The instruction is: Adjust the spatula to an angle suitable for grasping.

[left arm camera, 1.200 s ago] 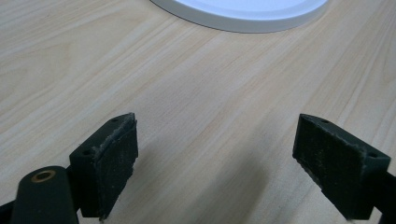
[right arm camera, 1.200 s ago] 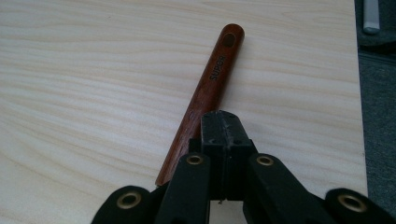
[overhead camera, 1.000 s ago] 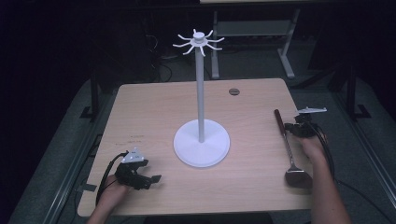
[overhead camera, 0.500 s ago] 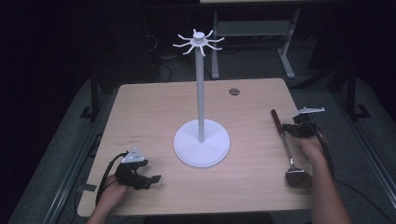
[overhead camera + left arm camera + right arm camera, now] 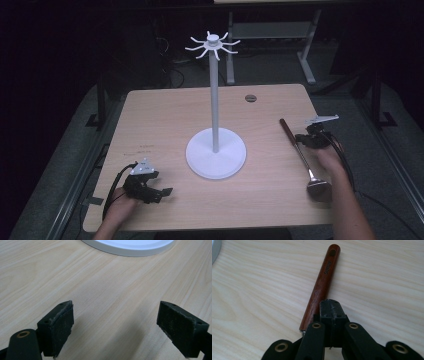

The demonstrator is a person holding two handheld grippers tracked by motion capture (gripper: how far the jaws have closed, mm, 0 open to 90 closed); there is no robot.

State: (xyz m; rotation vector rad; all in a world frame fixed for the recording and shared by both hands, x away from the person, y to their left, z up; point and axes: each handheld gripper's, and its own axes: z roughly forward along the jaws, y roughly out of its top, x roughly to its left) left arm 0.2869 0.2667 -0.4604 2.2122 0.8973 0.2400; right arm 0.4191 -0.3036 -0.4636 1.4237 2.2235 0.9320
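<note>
Right gripper (image 5: 329, 305) has its jaws pressed together w/ nothing between them, sitting just beside the ladle (image 5: 300, 152) on its outer side, near where wooden handle meets metal shaft; ladle lies flat on table (image 5: 165, 120), right of the white stand (image 5: 215, 152), handle end away from the person, bowl near the front edge. Left gripper (image 5: 120, 322) is spread wide, idle over bare wood front-left of stand's base. To grab well, I'd open the right one first, straddle the handle square across its width, then close firmly so it won't roll.
</note>
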